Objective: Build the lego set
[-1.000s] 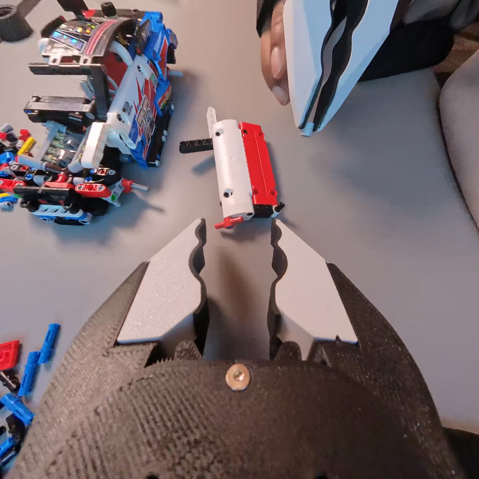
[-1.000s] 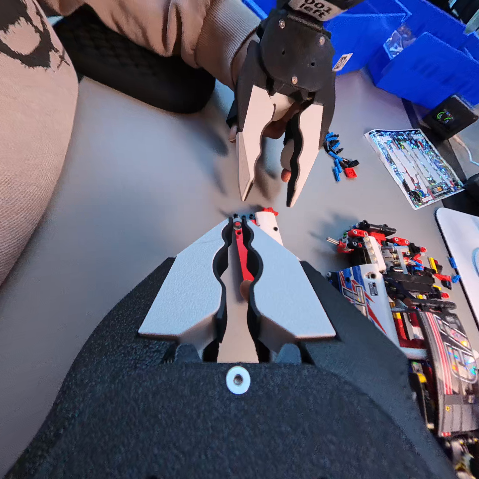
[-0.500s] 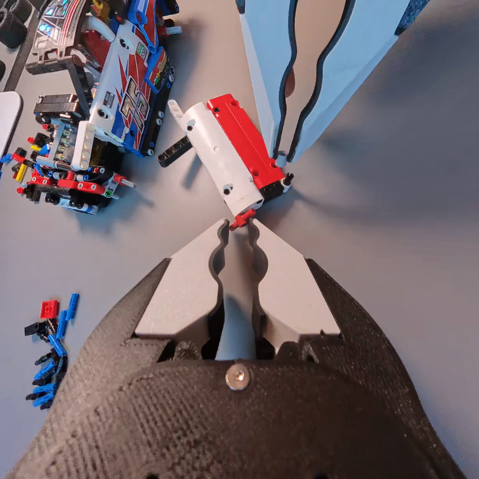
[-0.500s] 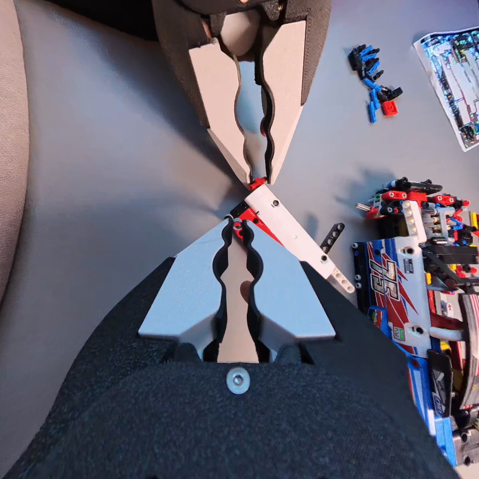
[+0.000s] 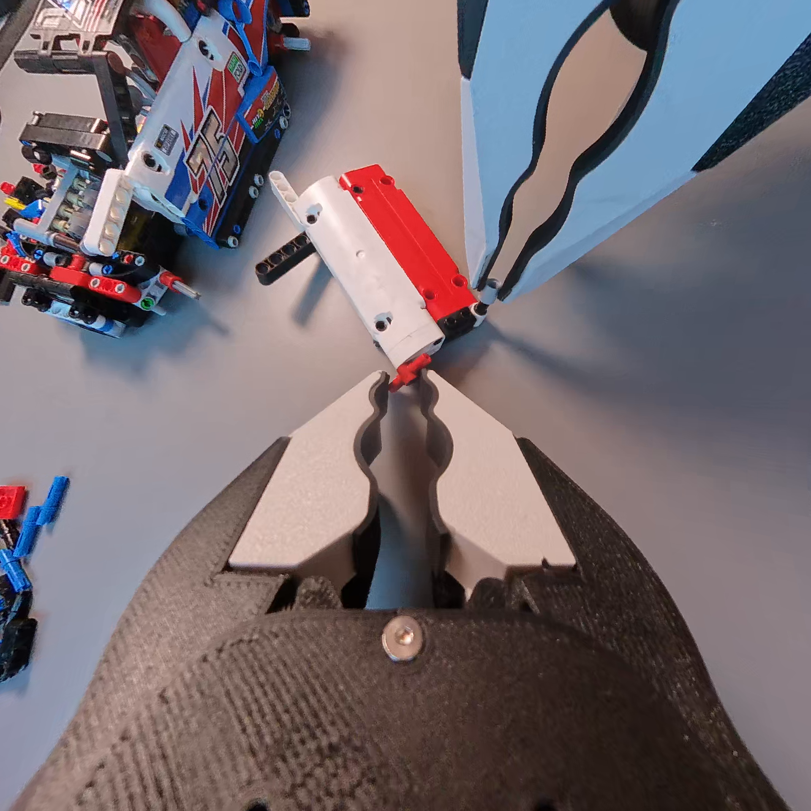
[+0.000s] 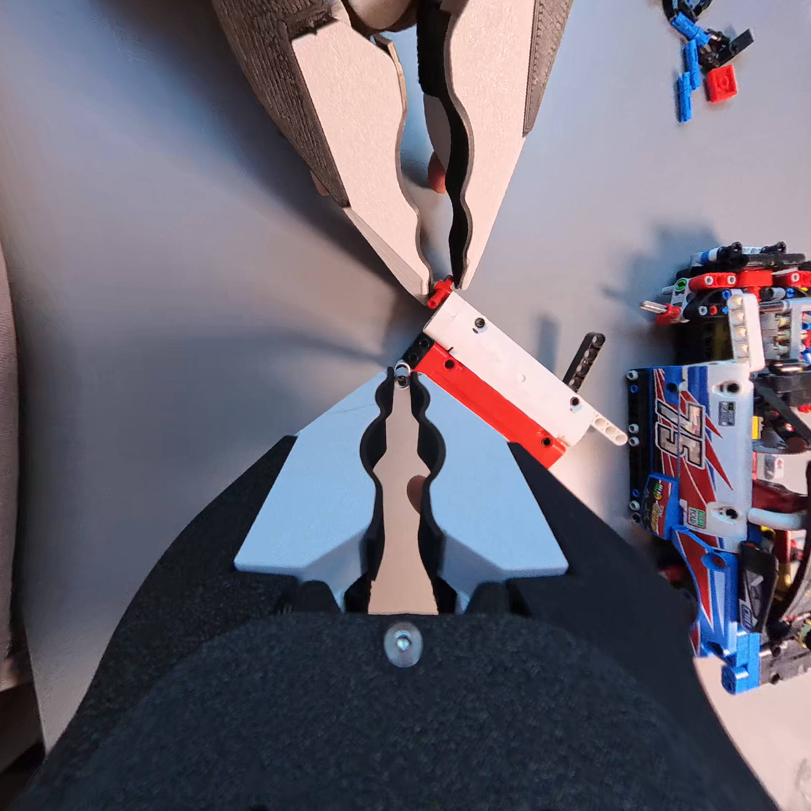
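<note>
Left wrist view: the left gripper [image 5: 406, 378] pinches a small red pin [image 5: 409, 372] at the near end of a white-and-red panel assembly [image 5: 386, 259], its 2 fingers drawn narrow around the pin. The assembly lies diagonally on the grey table [image 5: 614, 417], a black beam [image 5: 285, 260] jutting from under its white side. At the assembly's opposite corner, the right gripper [image 5: 491, 293] reaches in from above and grips a small grey pin [image 5: 490, 289], fingers nearly together. A partly built race car [image 5: 175, 145] in blue, white and red stands just left of the assembly, apart from it. Loose blue and red pieces [image 5: 26, 526] lie at the left edge.

Right wrist view: the right gripper [image 6: 400, 378] clasps the grey pin [image 6: 400, 376] beside the red panel, while the left gripper [image 6: 441, 287] holds the red pin [image 6: 440, 289] at the white end. The car [image 6: 711, 439] sits to the right.
</note>
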`<state>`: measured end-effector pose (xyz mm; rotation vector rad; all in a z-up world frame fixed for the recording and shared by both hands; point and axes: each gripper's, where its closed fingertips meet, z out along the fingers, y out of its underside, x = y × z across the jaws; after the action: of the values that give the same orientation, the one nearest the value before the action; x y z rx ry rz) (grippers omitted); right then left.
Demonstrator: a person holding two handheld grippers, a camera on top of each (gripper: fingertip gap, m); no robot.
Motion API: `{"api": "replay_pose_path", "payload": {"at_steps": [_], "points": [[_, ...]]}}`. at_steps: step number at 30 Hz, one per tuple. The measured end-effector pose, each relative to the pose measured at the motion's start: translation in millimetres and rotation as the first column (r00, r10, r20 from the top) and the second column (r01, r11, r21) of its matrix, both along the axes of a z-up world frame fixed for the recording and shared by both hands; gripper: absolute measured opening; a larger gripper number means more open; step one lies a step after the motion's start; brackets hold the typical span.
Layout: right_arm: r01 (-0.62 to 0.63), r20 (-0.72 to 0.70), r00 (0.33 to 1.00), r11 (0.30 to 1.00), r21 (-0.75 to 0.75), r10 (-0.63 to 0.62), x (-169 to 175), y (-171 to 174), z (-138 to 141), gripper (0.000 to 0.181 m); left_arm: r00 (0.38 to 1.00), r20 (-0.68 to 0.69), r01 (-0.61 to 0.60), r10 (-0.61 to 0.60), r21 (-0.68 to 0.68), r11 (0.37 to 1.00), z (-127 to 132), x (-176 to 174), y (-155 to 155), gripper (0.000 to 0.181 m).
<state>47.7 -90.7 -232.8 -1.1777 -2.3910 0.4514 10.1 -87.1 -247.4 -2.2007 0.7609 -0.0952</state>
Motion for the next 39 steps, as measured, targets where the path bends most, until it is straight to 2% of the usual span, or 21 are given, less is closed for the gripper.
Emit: {"api": "replay_pose_path", "payload": {"at_steps": [1,7,13,19,24,30,33,35,38,39], "points": [[0.008,0.002,1.000,1.000,0.015,-0.008,0,0,0,0.004,1.000,0.002,-0.001,0.001,0.000,1.000,0,0,0,0.012],[0.061,-0.007,0.998,0.996,0.071,-0.061,0,0,-1,0.004,1.000,0.007,0.021,-0.021,0.000,1.000,0,3,-4,0.008],[0.102,-0.006,0.995,0.994,0.042,-0.102,-3,1,-2,0.004,0.999,-0.009,0.050,-0.049,0.017,0.999,0,3,-5,0.008],[0.075,0.133,0.988,0.995,0.067,-0.083,-2,1,-3,0.003,0.998,-0.004,0.063,-0.063,0.021,0.998,0,3,-5,0.008],[-0.001,0.271,0.962,0.997,0.074,-0.019,-1,2,-5,0.003,0.997,0.034,0.070,-0.070,0.007,0.998,0,3,-6,0.008],[0.033,0.291,0.956,0.999,-0.014,-0.027,-2,0,-3,0.004,0.992,0.073,0.103,-0.102,0.001,0.995,1,2,-9,0.009],[0.052,0.251,0.967,0.997,-0.056,-0.036,-2,1,0,0.004,0.987,0.104,0.119,-0.121,0.028,0.993,10,3,-9,0.021],[0.037,0.156,0.988,0.993,-0.110,-0.020,-8,-4,11,0.004,0.971,0.181,0.139,-0.154,0.093,0.986,28,8,-9,0.021],[-0.082,-0.078,0.995,0.976,-0.200,0.067,-16,-26,42,0.003,0.875,0.442,0.183,-0.198,0.078,0.980,51,26,-19,0.018],[-0.110,-0.135,0.987,0.977,-0.181,0.086,-17,-29,50,0.003,0.834,0.515,0.195,-0.199,0.063,0.979,56,28,-22,0.017]]}}
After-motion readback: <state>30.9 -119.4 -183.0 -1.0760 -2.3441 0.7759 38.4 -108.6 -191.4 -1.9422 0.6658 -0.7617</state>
